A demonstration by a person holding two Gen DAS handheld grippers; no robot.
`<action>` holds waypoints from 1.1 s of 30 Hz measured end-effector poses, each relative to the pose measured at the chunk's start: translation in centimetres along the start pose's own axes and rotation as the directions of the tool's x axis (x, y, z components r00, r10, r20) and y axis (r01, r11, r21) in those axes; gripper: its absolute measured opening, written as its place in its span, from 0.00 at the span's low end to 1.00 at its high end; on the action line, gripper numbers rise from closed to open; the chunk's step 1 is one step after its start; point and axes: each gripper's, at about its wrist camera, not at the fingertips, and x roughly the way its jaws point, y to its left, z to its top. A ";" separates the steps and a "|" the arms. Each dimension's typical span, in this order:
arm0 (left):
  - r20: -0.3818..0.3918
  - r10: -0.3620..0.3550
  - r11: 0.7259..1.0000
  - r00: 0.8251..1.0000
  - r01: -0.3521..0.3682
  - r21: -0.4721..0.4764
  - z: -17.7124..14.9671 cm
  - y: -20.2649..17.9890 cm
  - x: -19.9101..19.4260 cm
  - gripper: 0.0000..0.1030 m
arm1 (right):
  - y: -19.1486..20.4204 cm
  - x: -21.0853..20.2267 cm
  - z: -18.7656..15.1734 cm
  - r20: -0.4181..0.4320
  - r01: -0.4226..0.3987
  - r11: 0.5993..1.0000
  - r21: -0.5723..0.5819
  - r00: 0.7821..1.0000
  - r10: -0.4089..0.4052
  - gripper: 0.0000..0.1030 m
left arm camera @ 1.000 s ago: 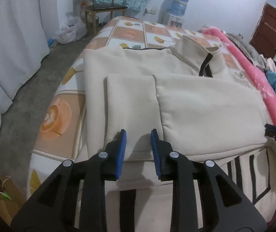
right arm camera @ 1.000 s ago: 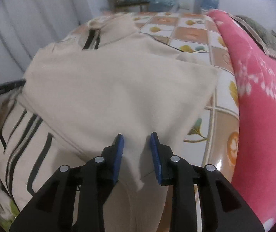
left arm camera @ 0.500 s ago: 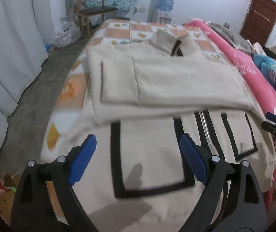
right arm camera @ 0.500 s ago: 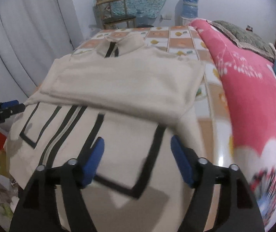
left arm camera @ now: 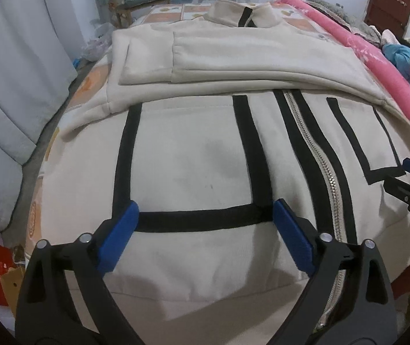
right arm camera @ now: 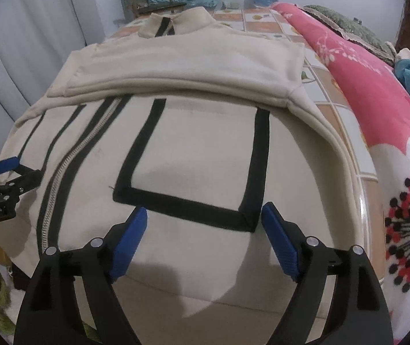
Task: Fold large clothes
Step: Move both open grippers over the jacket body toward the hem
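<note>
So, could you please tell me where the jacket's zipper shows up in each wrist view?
Left wrist: the zipper runs down the right of centre, between two black stripes, passing behind the left gripper.
Right wrist: the zipper slants down the left side, left of the right gripper.
Shared landmark: the collar at the jacket's far end.

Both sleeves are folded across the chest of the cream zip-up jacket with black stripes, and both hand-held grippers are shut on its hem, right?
Not quite. The sleeves do lie folded across the chest of the cream zip-up jacket with black stripes, but both wrist views show the left hand-held gripper and the right hand-held gripper open, jaws wide apart above the hem, gripping nothing.
</note>
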 end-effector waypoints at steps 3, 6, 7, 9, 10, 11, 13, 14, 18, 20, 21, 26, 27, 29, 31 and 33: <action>0.009 0.019 1.000 1.000 -0.019 0.009 -0.2 -0.4 0.1 0.91 | 0.1 0.2 -0.2 0.006 0.015 1.000 -0.007 1.000 -0.015 0.83; 0.013 0.019 1.000 1.000 -0.019 -0.001 -0.3 -0.3 0.1 0.92 | -0.1 0.4 -0.2 0.010 0.021 1.000 0.002 1.000 -0.021 0.88; 0.016 0.021 1.000 1.000 -0.021 -0.002 -0.4 -0.3 0.1 0.92 | -0.2 0.5 -0.2 0.012 0.024 1.000 0.003 1.000 -0.024 0.89; 0.021 0.025 1.000 0.999 -0.025 -0.002 -0.3 -0.4 0.1 0.92 | 0.0 0.5 -0.4 0.015 0.027 1.000 0.003 1.000 -0.027 0.91; 0.027 0.027 1.000 0.999 -0.026 -0.005 -0.3 -0.4 0.1 0.92 | 0.0 0.5 -0.4 0.016 0.028 1.000 0.003 0.999 -0.028 0.92; 0.030 0.027 1.000 0.999 -0.027 -0.007 -0.4 -0.4 0.1 0.92 | 0.1 0.6 -0.4 0.016 0.028 1.000 0.003 0.999 -0.029 0.93; 0.032 0.027 1.000 0.999 -0.027 -0.008 -0.5 -0.3 0.1 0.92 | 0.1 0.6 -0.4 0.017 0.029 1.000 0.007 0.999 -0.029 0.93; 0.033 0.028 1.000 0.999 -0.028 -0.009 -0.5 -0.3 0.1 0.92 | 0.1 0.6 -0.4 0.016 0.029 1.000 0.008 0.999 -0.029 0.93; 0.037 0.029 1.000 0.999 -0.029 -0.011 -0.5 -0.3 0.1 0.92 | 0.1 0.6 -0.4 0.014 0.029 0.999 0.013 0.999 -0.030 0.93; 0.037 0.030 1.000 0.999 -0.029 -0.011 -0.5 -0.3 0.1 0.92 | 0.1 0.6 -0.4 0.014 0.031 0.999 0.016 0.999 -0.031 0.93; 0.037 0.030 1.000 0.999 -0.029 -0.011 -0.5 -0.3 0.1 0.92 | 0.1 0.6 -0.4 0.014 0.031 0.999 0.017 0.999 -0.031 0.93; 0.037 0.030 1.000 0.999 -0.029 -0.011 -0.5 -0.3 0.1 0.92 | 0.1 0.5 -0.4 0.012 0.033 0.999 0.025 0.999 -0.034 0.93; 0.037 0.029 1.000 0.999 -0.029 -0.011 -0.5 -0.3 0.1 0.92 | 0.1 0.5 -0.4 0.012 0.034 0.999 0.027 0.999 -0.034 0.93; 0.036 0.029 1.000 0.999 -0.029 -0.011 -0.5 -0.3 0.1 0.92 | 0.1 0.6 -0.4 0.011 0.034 0.999 0.028 0.999 -0.035 0.94; 0.036 0.029 1.000 0.999 -0.029 -0.011 -0.5 -0.3 0.1 0.92 | 0.1 0.6 -0.4 0.013 0.035 0.999 0.031 0.999 -0.036 0.94; 0.036 0.030 1.000 0.999 -0.029 -0.011 -0.5 -0.3 0.1 0.92 | 0.1 0.6 -0.4 0.015 0.037 0.999 0.033 0.999 -0.038 0.94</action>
